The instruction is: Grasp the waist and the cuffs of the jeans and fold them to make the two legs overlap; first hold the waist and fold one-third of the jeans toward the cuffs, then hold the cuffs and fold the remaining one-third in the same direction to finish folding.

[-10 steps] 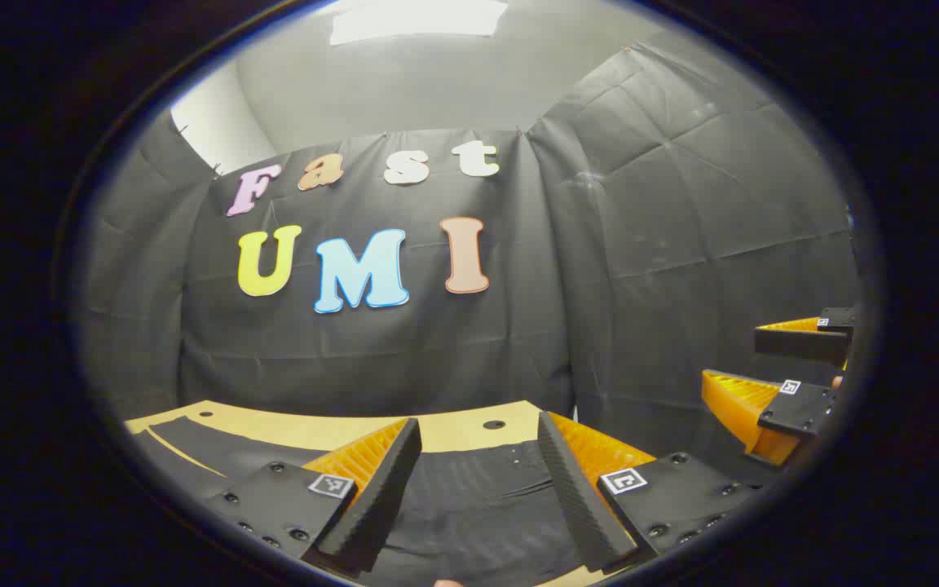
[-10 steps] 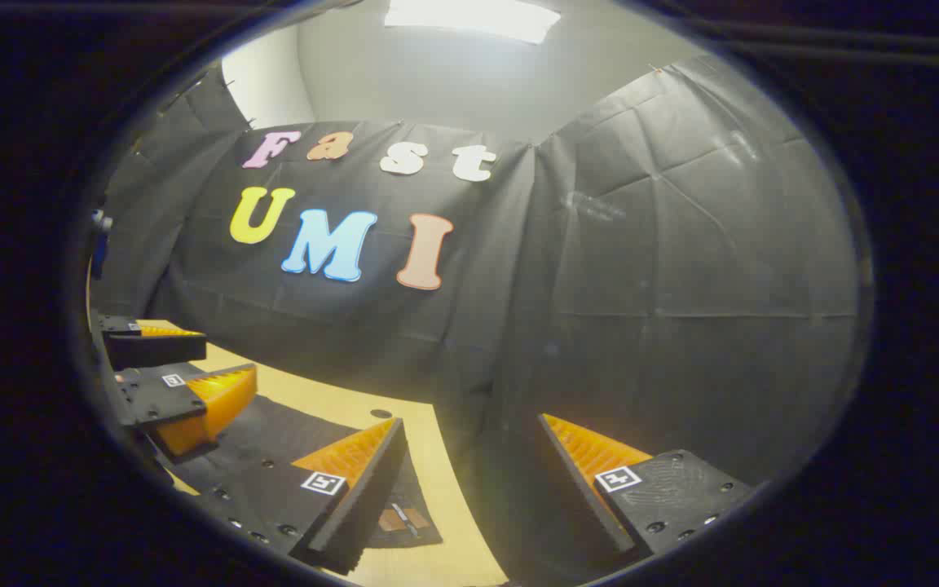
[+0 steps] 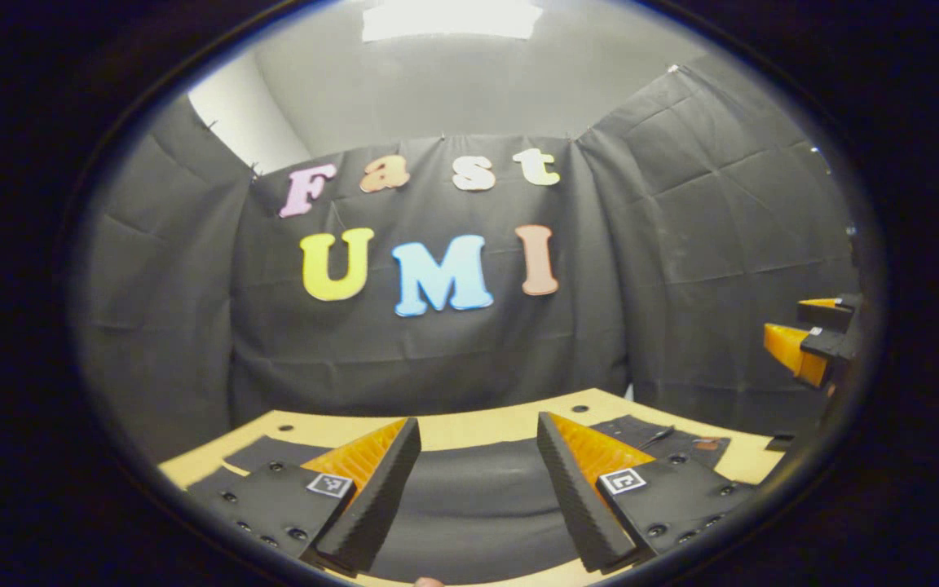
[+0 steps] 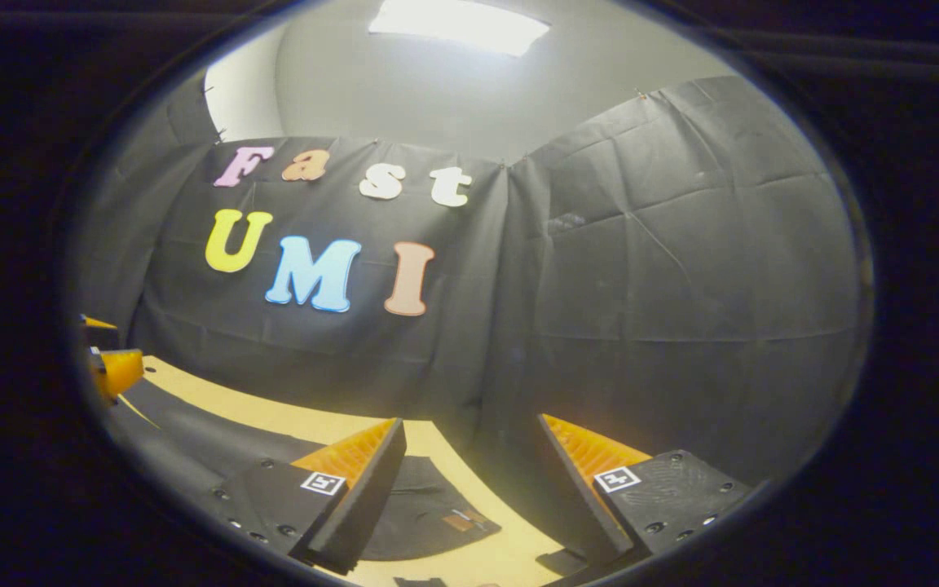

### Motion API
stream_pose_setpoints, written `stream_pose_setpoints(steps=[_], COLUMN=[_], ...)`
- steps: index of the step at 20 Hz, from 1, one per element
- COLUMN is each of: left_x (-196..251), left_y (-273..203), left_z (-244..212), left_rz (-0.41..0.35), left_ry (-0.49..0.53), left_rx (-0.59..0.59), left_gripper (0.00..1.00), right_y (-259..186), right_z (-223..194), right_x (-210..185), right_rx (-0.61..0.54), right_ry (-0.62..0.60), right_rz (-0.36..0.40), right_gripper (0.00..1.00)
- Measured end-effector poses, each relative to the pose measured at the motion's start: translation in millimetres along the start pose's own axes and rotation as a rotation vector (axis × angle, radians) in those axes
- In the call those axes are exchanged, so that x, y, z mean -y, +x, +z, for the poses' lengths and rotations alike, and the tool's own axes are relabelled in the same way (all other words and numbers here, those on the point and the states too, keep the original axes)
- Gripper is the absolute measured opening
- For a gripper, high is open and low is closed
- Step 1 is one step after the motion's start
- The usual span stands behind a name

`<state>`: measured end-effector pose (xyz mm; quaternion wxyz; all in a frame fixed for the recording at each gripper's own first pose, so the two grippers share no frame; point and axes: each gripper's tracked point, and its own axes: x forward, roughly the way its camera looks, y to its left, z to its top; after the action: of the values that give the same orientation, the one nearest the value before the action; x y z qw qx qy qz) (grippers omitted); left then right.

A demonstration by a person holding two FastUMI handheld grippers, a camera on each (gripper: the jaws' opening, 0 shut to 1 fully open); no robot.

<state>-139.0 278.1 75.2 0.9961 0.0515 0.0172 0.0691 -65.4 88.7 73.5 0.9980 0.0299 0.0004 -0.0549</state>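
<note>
Black jeans [image 3: 469, 509] lie flat on a pale wooden table [image 3: 478, 428]. In the left gripper view my left gripper [image 3: 476, 493] hangs open over the cloth, holding nothing. The waist end with its brown patch [image 3: 706, 444] lies to the right, and the right gripper [image 3: 816, 342] shows small at the right edge. In the right gripper view my right gripper [image 4: 469, 497] is open above the waist end of the jeans [image 4: 421, 505], near the brown patch [image 4: 463, 520]. The left gripper [image 4: 111, 367] peeks in at the far left edge.
Black cloth walls [image 3: 437, 359] close in the table's back and right side. Small round holes [image 3: 579, 408] dot the tabletop near its far edge. Bare table [image 4: 331, 424] runs along the far side of the jeans.
The two grippers have drawn apart; each now looks smaller and nearer the edge in the other's view. The left gripper view now takes in the waist patch. Both stay open.
</note>
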Motion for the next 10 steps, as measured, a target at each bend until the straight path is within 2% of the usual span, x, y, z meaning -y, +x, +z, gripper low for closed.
stream_pose_setpoints(steps=[2, 5, 10], left_x=[-44.7, -99.5, -165.0], left_y=[-6.3, -23.3, -30.3], left_z=[8.6, 21.5, 38.1], left_rz=[0.035, 0.084, 0.165], left_ry=[0.018, -0.048, -0.075], left_rx=[-0.004, 0.001, -0.018], left_gripper=[0.94, 0.94, 0.94], right_y=[-6.8, -11.5, -12.1], right_z=[11.9, 24.6, 38.0], right_x=[-18.4, -38.8, -56.8], right_rx=[0.0, -0.009, -0.006], right_ry=[0.012, -0.004, -0.026], right_rz=[0.022, 0.06, 0.101], right_gripper=[0.94, 0.94, 0.94])
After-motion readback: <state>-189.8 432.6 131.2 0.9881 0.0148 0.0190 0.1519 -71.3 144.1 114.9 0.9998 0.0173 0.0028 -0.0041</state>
